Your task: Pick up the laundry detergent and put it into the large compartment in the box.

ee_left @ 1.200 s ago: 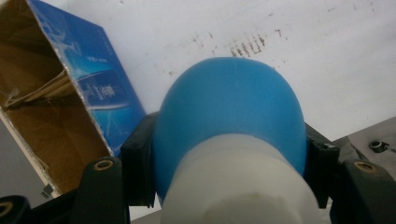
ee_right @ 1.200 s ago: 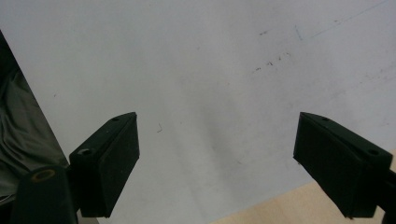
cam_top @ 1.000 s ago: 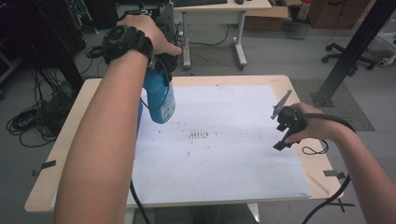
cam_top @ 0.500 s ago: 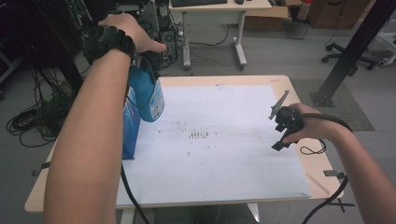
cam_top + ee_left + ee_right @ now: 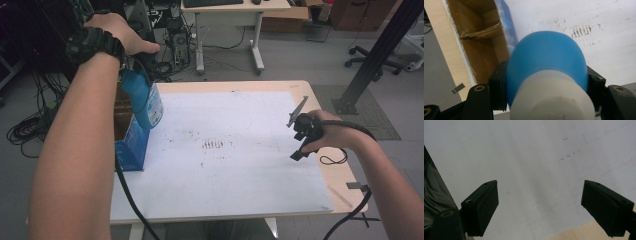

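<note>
A blue bottle (image 5: 145, 102) with a white cap (image 5: 551, 100) hangs in my left gripper (image 5: 546, 82), whose black jaws press on its two sides. In the high view the person's left hand (image 5: 117, 35) covers that gripper. The bottle's lower end is over the right wall of an open blue cardboard box (image 5: 131, 147) at the table's left edge; the box's brown inside (image 5: 481, 50) shows beside the bottle. My right gripper (image 5: 301, 135) hovers at the right edge of the white sheet (image 5: 235, 170), jaws wide apart (image 5: 540, 205), nothing between them.
The sheet bears dark smudges (image 5: 214, 145) near its middle. Bare wooden table (image 5: 345, 175) with a tape piece (image 5: 356, 185) lies at the right. A cable (image 5: 132, 200) trails from the left gripper. Behind the table are a desk (image 5: 235, 10), floor cables (image 5: 25, 130) and a black post (image 5: 372, 55).
My left hand has carried the bottle leftward, from over the sheet's left part to over the blue box. The right gripper has stayed in place.
</note>
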The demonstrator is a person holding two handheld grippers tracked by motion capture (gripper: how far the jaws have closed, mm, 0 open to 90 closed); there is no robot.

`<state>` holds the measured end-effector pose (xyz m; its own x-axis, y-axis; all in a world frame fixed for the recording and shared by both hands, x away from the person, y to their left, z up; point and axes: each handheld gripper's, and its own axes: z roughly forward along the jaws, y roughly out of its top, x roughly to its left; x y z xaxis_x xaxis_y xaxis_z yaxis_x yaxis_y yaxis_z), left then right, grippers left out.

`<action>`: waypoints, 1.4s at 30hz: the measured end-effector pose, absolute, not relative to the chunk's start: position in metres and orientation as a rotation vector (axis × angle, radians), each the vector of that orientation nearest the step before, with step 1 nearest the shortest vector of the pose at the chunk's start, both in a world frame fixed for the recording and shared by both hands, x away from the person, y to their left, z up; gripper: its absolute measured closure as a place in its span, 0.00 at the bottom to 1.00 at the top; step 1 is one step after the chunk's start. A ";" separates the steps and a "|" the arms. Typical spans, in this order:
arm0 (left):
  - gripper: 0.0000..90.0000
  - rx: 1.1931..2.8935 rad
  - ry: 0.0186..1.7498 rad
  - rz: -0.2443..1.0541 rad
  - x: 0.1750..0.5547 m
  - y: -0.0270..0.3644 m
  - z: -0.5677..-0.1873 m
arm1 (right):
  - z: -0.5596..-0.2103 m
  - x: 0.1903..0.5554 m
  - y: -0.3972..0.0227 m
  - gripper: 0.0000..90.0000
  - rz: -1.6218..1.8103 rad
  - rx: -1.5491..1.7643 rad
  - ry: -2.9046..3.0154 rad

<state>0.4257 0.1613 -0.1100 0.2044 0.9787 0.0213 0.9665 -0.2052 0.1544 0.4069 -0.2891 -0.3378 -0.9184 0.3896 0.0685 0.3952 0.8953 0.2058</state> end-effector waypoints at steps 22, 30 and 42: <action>0.42 2.229 2.072 0.225 0.420 0.208 -0.100 | -0.336 0.407 -0.291 0.16 -0.341 -0.644 -3.030; 0.42 2.200 2.117 0.234 0.420 0.218 -0.102 | -0.338 0.408 -0.289 0.16 -0.331 -0.637 -3.027; 0.42 2.166 2.185 0.274 0.421 0.233 -0.106 | -0.338 0.407 -0.292 0.16 -0.329 -0.651 -3.024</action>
<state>0.4209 0.2330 -0.1055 -0.0154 0.9961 0.0871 0.9867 0.0011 0.1626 0.4072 -0.2924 -0.3380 -0.9119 0.4036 0.0741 0.4101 0.8901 0.1990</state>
